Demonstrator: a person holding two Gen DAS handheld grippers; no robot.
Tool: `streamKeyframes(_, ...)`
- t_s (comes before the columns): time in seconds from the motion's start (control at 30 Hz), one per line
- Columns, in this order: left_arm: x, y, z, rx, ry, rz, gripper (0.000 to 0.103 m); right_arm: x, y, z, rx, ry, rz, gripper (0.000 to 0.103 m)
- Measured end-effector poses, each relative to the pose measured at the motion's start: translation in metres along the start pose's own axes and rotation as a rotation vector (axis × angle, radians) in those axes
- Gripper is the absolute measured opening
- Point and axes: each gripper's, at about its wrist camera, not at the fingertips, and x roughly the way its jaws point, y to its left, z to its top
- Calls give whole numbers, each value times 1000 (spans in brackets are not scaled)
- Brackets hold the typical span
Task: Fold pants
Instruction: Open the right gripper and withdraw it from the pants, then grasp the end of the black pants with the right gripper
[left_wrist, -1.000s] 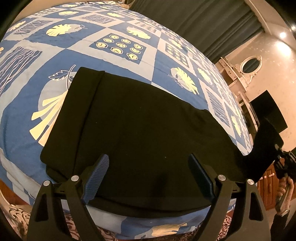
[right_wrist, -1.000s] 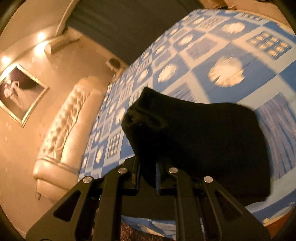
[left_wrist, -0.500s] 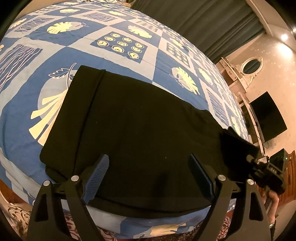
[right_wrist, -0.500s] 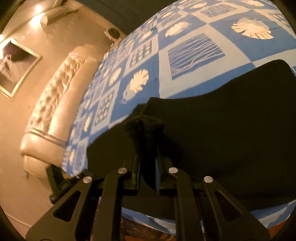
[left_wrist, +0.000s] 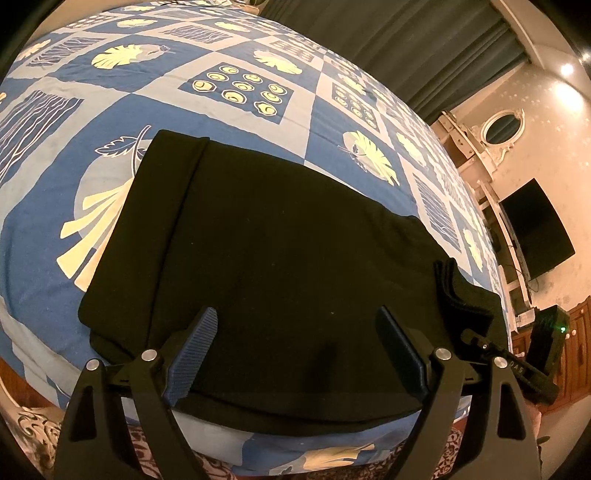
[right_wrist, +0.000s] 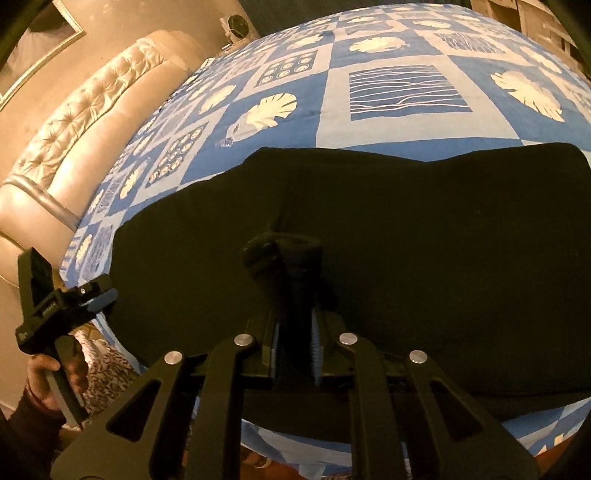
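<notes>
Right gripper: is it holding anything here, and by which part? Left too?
The right gripper is shut on a bunched edge of the black pants, at their right end. The left gripper is open above them, holding nothing.

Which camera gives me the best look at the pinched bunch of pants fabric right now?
The right wrist view: the right tool is shut on the bunched fabric, dead centre. The left wrist view shows that bunch only at its right edge, side-on, beyond the open left tool.
</notes>
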Motion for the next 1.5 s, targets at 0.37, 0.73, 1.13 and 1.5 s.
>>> streamKeyframes(0.37,1,0,0,0,0,0,87,7,18,-8,-87,31,-34,31)
streamKeyframes(0.73,1,0,-1,7,3,6,87,13,55,-21,-373,26,-244,17)
streamKeyframes(1.13,1,-2,-3,15,6,8,87,-48,29,-21,-252,72,67,64)
streamKeyframes(1.5,4,-9,-6,74,1,41,90,-147,-207,-28,378,-143,123,74)
